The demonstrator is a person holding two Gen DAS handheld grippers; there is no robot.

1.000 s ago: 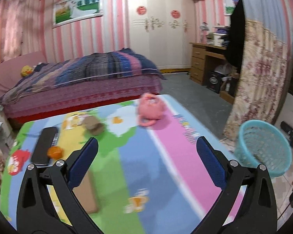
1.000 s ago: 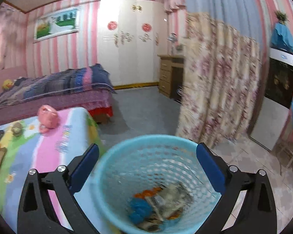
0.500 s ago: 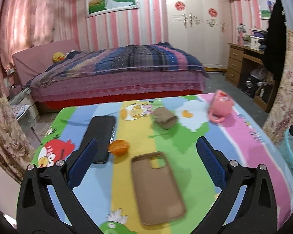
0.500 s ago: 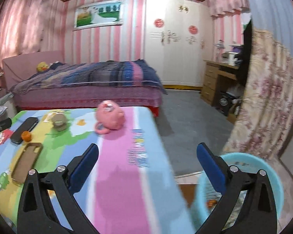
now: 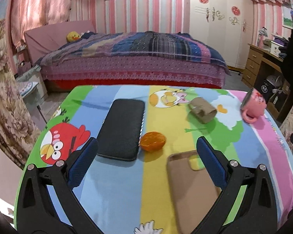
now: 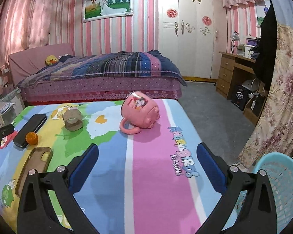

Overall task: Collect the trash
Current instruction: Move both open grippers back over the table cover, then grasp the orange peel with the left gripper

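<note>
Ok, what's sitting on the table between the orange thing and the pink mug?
The crumpled brown cardboard roll lies roughly between the orange piece and the tipped pink mug; otherwise that stretch is bare tablecloth. The left wrist view shows it best.

A glossy, cartoon-printed cloth [image 5: 117, 185] covers the bench, carrying a matt black textured case [image 5: 121, 130], a smooth tan rubbery phone case [image 5: 191, 191], a dull cardboard tube [image 5: 203, 111], a shiny pink ceramic mug [image 6: 140, 111] and a dimpled orange peel [image 5: 153, 141].
</note>
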